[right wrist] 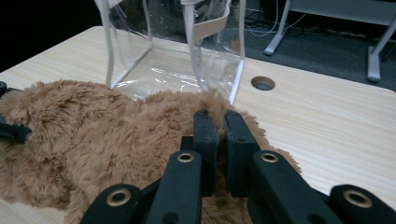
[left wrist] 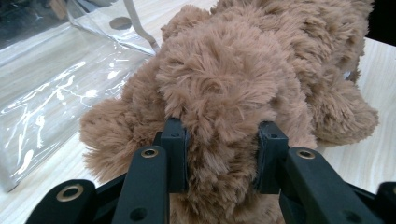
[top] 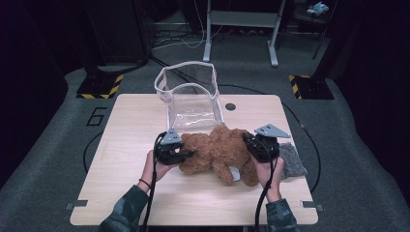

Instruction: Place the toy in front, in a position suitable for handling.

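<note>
Left gripper [left wrist: 223, 135]: clamped on teddy bear [top: 220, 150] fur.
Right gripper [right wrist: 223, 122]: pinched on teddy bear fur.
Clear bag [top: 191, 99]: upright, just behind bear.

The high view looks forward and down over the table [top: 145, 203]. Both gripper views sit close, sharing the plush bear [left wrist: 243, 70] and clear bag [right wrist: 177, 51].

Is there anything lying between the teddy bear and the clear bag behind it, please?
Nothing visible does. The teddy bear lies directly against the front of the clear plastic bag, whose open top faces upward. Both tools grip the bear: the left tool and right tool.
</note>
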A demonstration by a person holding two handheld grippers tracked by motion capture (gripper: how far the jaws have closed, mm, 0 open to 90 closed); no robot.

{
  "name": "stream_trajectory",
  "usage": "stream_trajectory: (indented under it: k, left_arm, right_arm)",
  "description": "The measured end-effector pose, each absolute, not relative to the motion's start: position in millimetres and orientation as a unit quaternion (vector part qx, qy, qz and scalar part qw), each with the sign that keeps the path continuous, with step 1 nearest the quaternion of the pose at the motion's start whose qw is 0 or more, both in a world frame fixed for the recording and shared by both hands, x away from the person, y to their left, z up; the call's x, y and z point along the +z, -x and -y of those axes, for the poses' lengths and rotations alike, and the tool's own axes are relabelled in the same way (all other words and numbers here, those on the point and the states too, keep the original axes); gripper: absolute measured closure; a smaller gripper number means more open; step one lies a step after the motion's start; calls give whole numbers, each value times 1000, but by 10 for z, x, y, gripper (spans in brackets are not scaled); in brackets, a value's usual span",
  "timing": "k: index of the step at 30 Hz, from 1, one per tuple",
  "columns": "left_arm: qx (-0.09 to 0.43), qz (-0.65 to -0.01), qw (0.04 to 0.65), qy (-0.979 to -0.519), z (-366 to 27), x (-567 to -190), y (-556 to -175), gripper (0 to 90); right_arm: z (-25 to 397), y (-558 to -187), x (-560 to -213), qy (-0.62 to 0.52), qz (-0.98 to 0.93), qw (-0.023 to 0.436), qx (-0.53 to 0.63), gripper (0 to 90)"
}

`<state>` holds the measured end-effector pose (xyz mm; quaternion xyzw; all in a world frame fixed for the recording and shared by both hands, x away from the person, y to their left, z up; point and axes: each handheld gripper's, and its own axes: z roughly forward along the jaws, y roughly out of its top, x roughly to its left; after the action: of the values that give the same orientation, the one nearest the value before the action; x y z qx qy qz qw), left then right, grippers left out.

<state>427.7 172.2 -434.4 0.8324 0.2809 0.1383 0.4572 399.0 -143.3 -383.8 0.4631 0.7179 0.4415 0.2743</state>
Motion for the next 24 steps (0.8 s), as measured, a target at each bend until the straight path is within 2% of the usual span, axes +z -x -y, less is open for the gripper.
stream_trajectory:
  k: [10,24]
  left_arm:
    - [136,-280,430,-848,-1540,-4461,-4348,640]
    - [140,-287,425,-847,-1438,-4494,-4398,616]
  right_arm:
    - [1535,-4089,-4028,-489,-721,266,413,854]
    - [1598,-4208,-4224,-512,-724,263,381,850]
